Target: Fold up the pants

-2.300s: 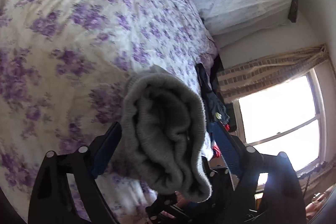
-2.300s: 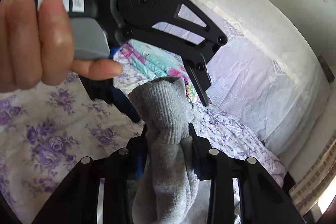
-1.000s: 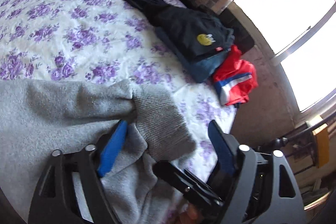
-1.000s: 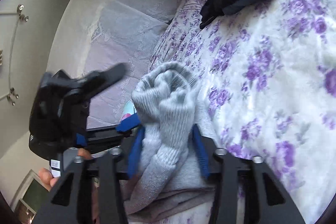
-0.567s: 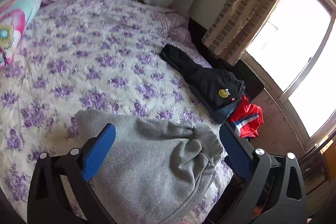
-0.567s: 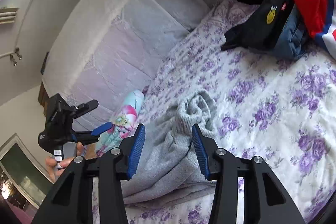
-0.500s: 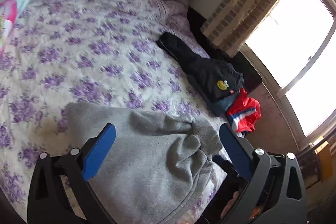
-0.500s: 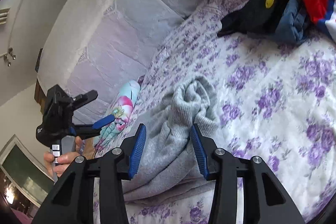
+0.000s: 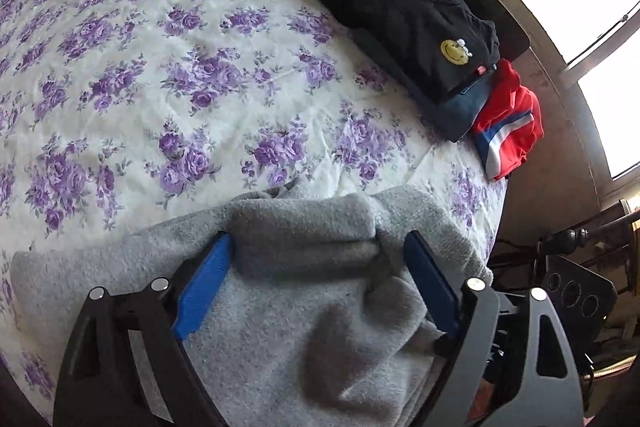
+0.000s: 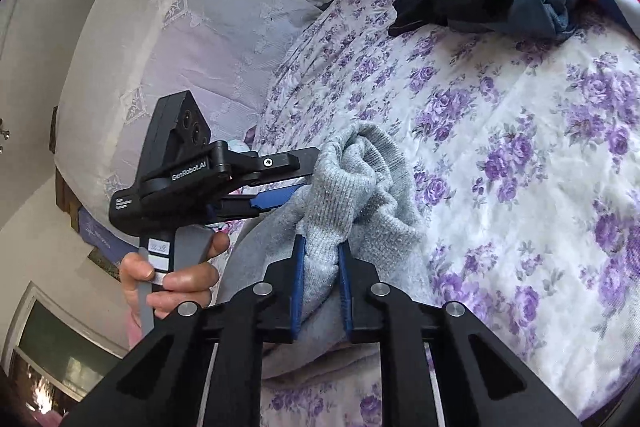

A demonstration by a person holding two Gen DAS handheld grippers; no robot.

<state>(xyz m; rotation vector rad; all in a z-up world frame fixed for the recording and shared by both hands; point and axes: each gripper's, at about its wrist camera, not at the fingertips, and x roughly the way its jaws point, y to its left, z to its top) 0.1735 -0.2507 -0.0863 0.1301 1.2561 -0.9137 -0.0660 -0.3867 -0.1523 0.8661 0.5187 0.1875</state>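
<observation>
Left wrist view: left gripper [image 9: 312, 283] spread wide, jaws just been closing a little, straddling a rolled fold of the grey pants [image 9: 304, 307] without pinching it, tilted steeply down over the floral bedspread [image 9: 180, 59]. Right wrist view: right gripper [image 10: 322, 263] just been closing, now pinched narrow on a bunched grey ribbed cuff [image 10: 352, 187], angled slightly downward; beside it, a hand [image 10: 176, 275] gripping the other handle.
</observation>
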